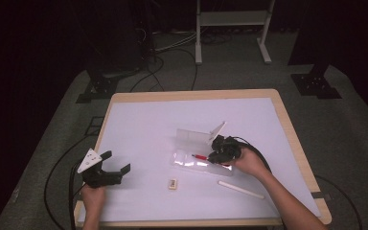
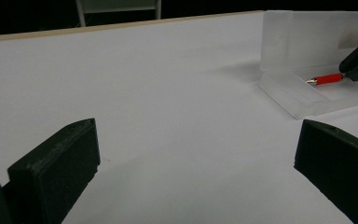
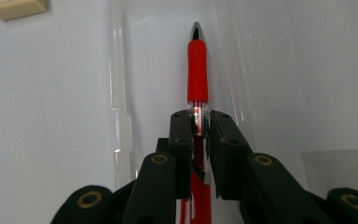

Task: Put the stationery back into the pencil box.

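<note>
High view: one bench (image 1: 139,120), white top with a wood edge, on grey floor in a dark room; one white frame (image 1: 232,19) stands far behind. On the bench: one clear case (image 1: 191,143), lid up; one red pen (image 1: 200,156) over its tray; one eraser (image 1: 173,183) near centre; one white stick (image 1: 241,189) near right. Left gripper (image 1: 116,162) near left, jaws apart, holding nothing.

Left gripper view: case and pen far right.

Right gripper view: right gripper (image 3: 200,122) clamped on the pen, tip pointing away over the tray.
</note>
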